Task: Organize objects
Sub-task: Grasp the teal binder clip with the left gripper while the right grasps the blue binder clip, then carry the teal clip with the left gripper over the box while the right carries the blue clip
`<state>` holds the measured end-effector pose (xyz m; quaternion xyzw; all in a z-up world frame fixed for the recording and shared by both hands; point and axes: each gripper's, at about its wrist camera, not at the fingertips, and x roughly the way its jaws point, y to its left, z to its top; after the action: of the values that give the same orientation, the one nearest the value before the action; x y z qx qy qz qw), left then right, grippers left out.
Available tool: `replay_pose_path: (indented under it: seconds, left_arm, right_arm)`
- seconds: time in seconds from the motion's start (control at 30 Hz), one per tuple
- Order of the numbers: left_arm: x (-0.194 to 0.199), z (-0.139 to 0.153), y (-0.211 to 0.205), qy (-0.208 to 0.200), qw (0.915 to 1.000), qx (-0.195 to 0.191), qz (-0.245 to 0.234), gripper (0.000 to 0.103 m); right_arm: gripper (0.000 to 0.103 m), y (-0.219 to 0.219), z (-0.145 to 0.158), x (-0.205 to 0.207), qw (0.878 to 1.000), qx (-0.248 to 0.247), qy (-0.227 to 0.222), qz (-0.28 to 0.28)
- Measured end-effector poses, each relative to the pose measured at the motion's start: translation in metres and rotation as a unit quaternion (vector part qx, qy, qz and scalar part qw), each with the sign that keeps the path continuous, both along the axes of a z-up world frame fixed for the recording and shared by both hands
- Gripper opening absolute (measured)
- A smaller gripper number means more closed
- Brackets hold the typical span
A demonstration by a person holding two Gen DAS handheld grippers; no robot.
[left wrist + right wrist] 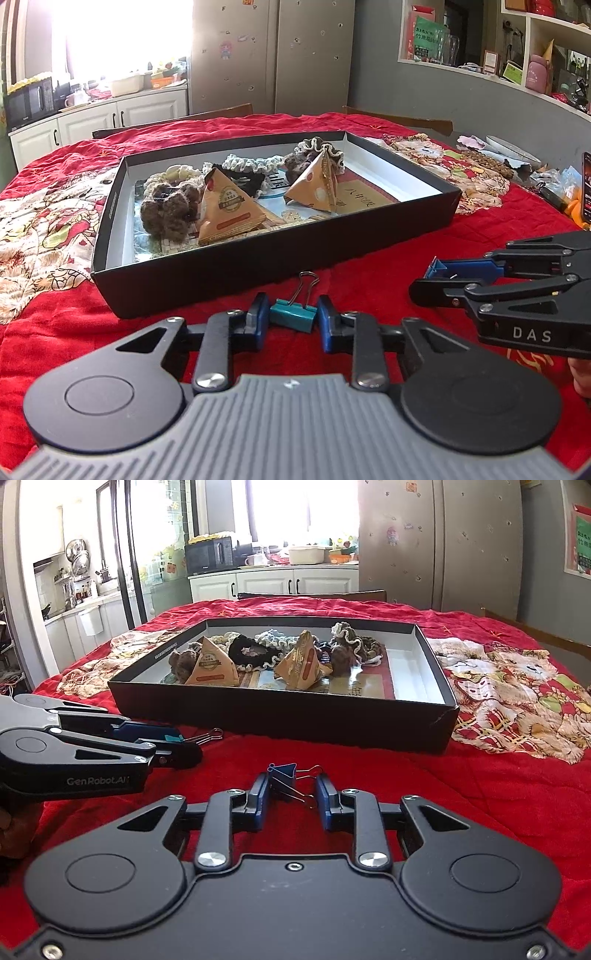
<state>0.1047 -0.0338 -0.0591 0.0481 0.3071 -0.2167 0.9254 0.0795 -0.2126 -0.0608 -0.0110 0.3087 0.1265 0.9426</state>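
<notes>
I'm seeing my left tool [291,319], black with blue fingertips [258,317], flanking a teal binder clip [293,315]; my right tool [291,794] is flanking a dark blue clip [282,775]. Beyond them a black, white-lined box [258,266] is showing orange pyramid packets [229,212] on the red cloth [55,332] with cream cat patches.
</notes>
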Motion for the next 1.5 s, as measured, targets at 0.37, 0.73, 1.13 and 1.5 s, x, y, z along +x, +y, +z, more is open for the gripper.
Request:
replay_pose_path:
  seconds: [0.37, 0.73, 1.13, 1.5]
  left_arm:
    - [-0.003, 0.002, 0.000, 0.003, 1.0000, -0.002, -0.001, 0.031]
    - [-0.015, 0.012, -0.005, 0.002, 0.9997, -0.010, -0.022, 0.031]
    - [-0.029, 0.030, -0.010, -0.015, 0.9989, -0.019, -0.039, 0.031]
    - [-0.032, 0.056, -0.013, -0.043, 0.9978, -0.028, -0.042, 0.031]
  right_arm:
    - [0.026, 0.001, 0.001, -0.004, 1.000, -0.003, -0.006, 0.006]
    - [0.026, 0.002, 0.006, -0.012, 1.000, -0.008, -0.014, 0.013]
    - [0.026, -0.005, 0.023, -0.024, 0.999, 0.012, -0.025, 0.025]
    - [0.026, -0.010, 0.054, -0.033, 0.998, 0.016, -0.061, 0.027]
